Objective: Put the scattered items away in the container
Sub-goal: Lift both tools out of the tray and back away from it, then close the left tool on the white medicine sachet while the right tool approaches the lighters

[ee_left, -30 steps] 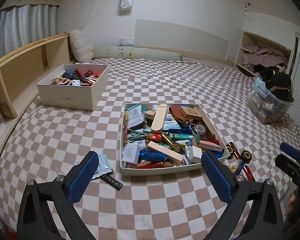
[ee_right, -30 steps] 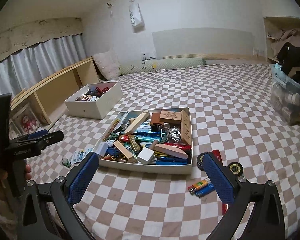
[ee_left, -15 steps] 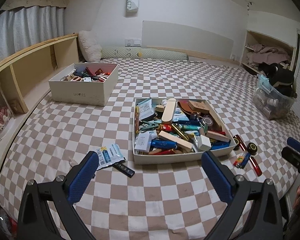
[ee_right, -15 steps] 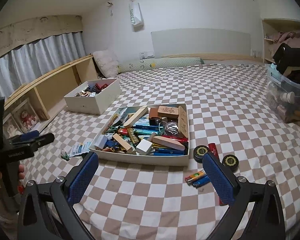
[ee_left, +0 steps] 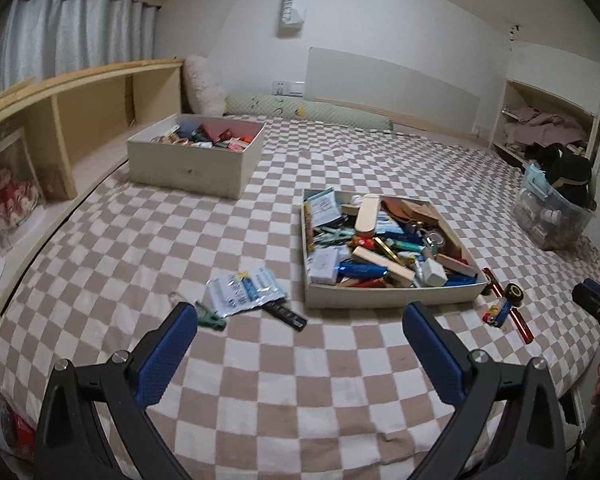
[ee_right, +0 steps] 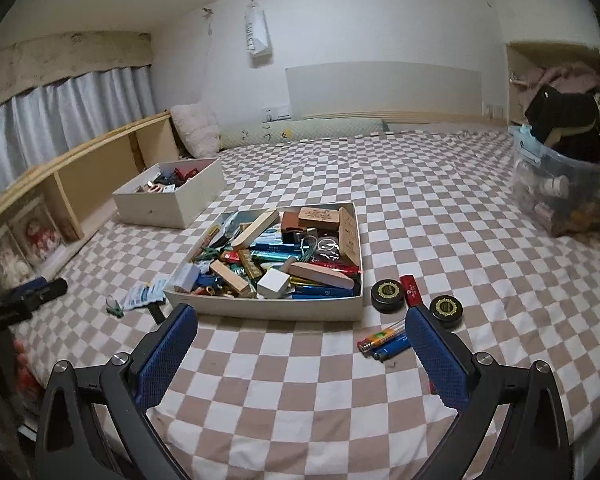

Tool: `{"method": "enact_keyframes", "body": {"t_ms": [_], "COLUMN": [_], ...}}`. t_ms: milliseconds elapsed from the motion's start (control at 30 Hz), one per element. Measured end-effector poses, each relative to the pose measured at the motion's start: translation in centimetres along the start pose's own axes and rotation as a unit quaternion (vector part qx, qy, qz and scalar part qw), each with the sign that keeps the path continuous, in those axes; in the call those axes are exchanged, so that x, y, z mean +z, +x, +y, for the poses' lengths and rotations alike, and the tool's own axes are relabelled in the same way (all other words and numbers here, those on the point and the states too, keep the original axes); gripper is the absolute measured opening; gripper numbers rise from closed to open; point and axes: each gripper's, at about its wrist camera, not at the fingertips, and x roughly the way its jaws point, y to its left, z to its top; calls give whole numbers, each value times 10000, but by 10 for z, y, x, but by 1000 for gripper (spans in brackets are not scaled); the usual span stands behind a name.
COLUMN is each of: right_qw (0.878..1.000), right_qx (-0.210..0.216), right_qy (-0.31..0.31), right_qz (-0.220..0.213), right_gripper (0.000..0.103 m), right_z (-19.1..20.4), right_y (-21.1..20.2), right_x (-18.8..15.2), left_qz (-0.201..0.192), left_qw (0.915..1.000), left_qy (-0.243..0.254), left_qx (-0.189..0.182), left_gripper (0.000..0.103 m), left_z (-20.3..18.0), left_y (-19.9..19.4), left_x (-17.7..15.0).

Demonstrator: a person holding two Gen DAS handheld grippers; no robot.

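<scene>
My left gripper (ee_left: pixel 300 328) is wide apart and holds nothing. My right gripper (ee_right: pixel 300 330) is wide apart too, and it is empty. Both hang over the near edge of the checkered bed cover (ee_right: pixel 420 216).

The shallow white tray (ee_right: pixel 260 308) sits in the middle of the bed. It is packed full of pens, wood blocks and small boxes.

Some things lie outside it. To the left of the tray is a blue and white packet (ee_left: pixel 242 288). A green clip (ee_left: pixel 210 318) lies near that packet, on its near left side. A black stick (ee_left: pixel 286 314) pokes out from under the packet. To the right of the tray are two round black tins (ee_right: pixel 388 291), a red tube (ee_right: pixel 411 290) between them, and some lighters (ee_right: pixel 384 342) nearer to me.

Far left there is a tall white box (ee_left: pixel 192 164) with more stuff in it. Far right is a clear bin (ee_right: pixel 568 196).
</scene>
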Motion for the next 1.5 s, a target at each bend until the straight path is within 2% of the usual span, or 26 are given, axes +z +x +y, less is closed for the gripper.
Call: {"method": "enact_keyframes", "body": {"t_ms": [300, 500, 767, 833, 900, 1033, 1300, 1500], "right_qw": [9995, 9993, 9963, 9954, 9942, 9923, 9890, 9873], "right_qx": [151, 258, 414, 431, 398, 386, 637, 599], "right_qy": [127, -129, -56, 3, 48, 133, 188, 107], "right_qz": [233, 245, 753, 861, 996, 1171, 1325, 1465], "right_gripper": [103, 103, 103, 103, 103, 103, 103, 103], "right_z": [-4, -4, -13, -15, -16, -18, -22, -30], "right_y": [12, 14, 28, 32, 37, 47, 66, 76], "right_x": [-22, -37, -57, -60, -64, -70, -77, -73], "left_qz": [112, 237, 604, 679, 733, 853, 1021, 1208], "left_qw": [9999, 9994, 9965, 9963, 9960, 9945, 9920, 9901], "left_qy": [-117, -181, -340, -317, -344, -486, -706, -714], "left_qx": [-9, -185, -470, -417, -366, -362, -233, 90], "left_gripper": [103, 103, 102, 101, 95, 95, 95, 95], "left_z": [14, 13, 16, 17, 19, 26, 32, 34], "left_y": [2, 15, 40, 47, 55, 76, 124, 157], "left_x": [-14, -20, -28, -27, -24, -14, 8, 18]}}
